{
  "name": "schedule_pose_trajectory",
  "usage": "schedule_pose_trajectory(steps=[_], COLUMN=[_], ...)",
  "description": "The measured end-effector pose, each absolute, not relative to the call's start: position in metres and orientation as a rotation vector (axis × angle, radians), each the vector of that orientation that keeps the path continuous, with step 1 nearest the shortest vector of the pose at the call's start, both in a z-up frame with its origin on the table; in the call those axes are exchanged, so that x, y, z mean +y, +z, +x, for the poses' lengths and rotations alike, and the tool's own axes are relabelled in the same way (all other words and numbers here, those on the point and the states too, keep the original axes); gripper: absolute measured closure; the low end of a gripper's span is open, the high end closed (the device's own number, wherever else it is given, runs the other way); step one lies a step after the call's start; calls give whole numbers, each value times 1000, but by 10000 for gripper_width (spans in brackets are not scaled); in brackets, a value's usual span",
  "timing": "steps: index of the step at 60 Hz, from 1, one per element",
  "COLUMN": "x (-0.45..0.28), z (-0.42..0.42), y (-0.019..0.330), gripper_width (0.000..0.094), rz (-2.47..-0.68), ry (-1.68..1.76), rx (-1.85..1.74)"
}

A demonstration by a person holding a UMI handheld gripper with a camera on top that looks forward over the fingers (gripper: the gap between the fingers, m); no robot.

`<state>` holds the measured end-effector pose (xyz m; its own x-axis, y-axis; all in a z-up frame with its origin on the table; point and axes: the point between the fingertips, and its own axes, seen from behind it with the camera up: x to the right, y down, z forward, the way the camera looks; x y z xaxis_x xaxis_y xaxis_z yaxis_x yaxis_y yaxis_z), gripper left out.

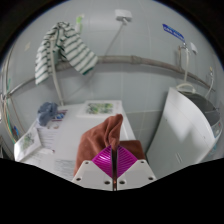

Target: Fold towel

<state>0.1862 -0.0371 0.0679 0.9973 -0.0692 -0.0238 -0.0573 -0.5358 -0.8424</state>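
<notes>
- We see our gripper (116,168) with its two fingers drawn together, and the brown towel (108,136) comes up out of the seam between them, so we read it as clamped on the towel's edge. The magenta pads (107,163) show at the fingertips, with no gap we can make out.
- The towel rises just ahead of the fingers as a bunched, pointed fold, then drapes down toward the white table (70,140) beyond and below them. It looks lifted rather than lying flat.
- We judge the fold to be under way, not finished: one edge or corner is raised, but we cannot see it laid over the rest of the cloth, and no neat folded shape shows. What is left, as we judge it, is to carry the held part across, set it down and let go.
- We hold the gripper above the table, pointing forward and somewhat downward over the tabletop. The hand itself is out of sight.
- Well beyond the fingers, a striped cloth (62,52) hangs on the wall, small items (48,112) sit at the table's far side, and a white bin (195,120) stands off to the right.
</notes>
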Motion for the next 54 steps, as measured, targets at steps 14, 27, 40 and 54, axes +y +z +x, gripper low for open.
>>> schedule_pose_trajectory(steps=[14, 27, 40, 54], x=[-43, -71, -169, -262], z=[243, 257, 213, 160], y=[-1, 34, 79, 99], gripper_width=[902, 170, 88, 92], rz=[-2233, -2201, -2145, -2151], ry=[-129, -354, -281, -72], rx=[106, 122, 225, 243])
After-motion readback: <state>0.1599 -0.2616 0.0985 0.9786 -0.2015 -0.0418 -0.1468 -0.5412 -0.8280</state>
